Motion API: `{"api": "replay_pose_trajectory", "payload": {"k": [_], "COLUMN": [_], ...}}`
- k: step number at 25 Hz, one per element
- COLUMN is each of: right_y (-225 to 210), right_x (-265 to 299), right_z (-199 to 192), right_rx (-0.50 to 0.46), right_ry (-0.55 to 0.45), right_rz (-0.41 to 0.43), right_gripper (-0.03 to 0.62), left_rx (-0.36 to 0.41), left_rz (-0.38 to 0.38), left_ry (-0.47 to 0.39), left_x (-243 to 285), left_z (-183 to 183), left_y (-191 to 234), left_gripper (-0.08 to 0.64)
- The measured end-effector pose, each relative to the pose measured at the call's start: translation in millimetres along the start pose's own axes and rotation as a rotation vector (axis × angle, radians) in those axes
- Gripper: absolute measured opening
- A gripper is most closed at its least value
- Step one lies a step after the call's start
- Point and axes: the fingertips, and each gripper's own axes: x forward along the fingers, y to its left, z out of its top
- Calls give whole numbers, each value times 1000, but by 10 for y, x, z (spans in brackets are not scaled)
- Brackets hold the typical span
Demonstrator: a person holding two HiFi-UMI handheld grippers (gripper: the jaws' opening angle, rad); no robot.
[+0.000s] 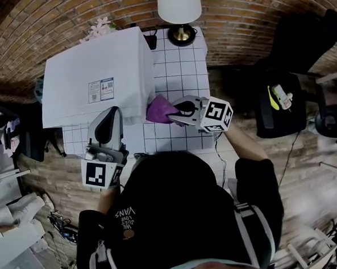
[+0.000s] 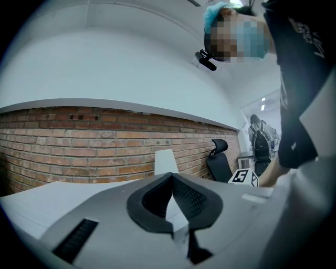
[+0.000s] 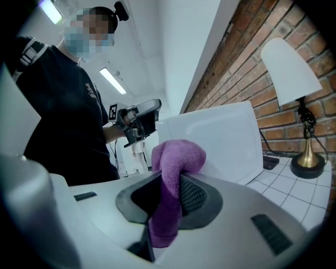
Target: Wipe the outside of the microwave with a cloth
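Observation:
The white microwave (image 1: 98, 75) stands on a white tiled counter (image 1: 184, 64) against a brick wall. My right gripper (image 1: 172, 114) is shut on a purple cloth (image 1: 157, 110), and the cloth rests against the microwave's right side. In the right gripper view the cloth (image 3: 176, 157) bulges out between the jaws of the right gripper (image 3: 170, 178), close to the microwave's white wall (image 3: 220, 136). My left gripper (image 1: 113, 113) hangs at the microwave's front edge, shut and empty. In its own view the left gripper (image 2: 171, 176) has its jaws meeting at the tip.
A lamp (image 1: 179, 6) with a white shade and brass base stands at the back of the counter, behind the microwave. A small dark object (image 1: 151, 42) lies next to it. A black office chair (image 1: 284, 104) stands on the floor to the right. Clutter lies at the lower left.

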Motion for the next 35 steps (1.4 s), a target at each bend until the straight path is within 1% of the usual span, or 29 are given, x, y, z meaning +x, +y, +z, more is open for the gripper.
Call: {"api": "replay_pose_trajectory", "payload": {"k": [4, 9, 16, 21, 26, 32, 35], "right_y": [-191, -520, -1150, -1589, -1942, -2322, -2478], "right_x": [112, 197, 183, 211, 203, 192, 193], "right_z": [-19, 26, 187, 300, 379, 417, 424], "right_rx": [1, 27, 66, 110, 125, 149, 176], "right_ry": [12, 19, 14, 24, 39, 62, 63], "right_rz": [-27, -73, -194, -253, -317, -424, -472], "right_gripper": [62, 62, 61, 61, 61, 61, 61], "left_rx": [-5, -3, -14, -14, -15, -15, -15], "left_rz": [8, 9, 34, 57, 98, 143, 162], "left_ry": [-1, -3, 7, 24, 32, 42, 45], "left_x": [19, 39, -24, -100, -204, -343, -402], "left_z": [-22, -29, -53, -66, -66, -71, -70], "left_y": [1, -2, 63, 122, 223, 297, 334], "left_gripper": [9, 10, 9, 10, 10, 9, 11]}}
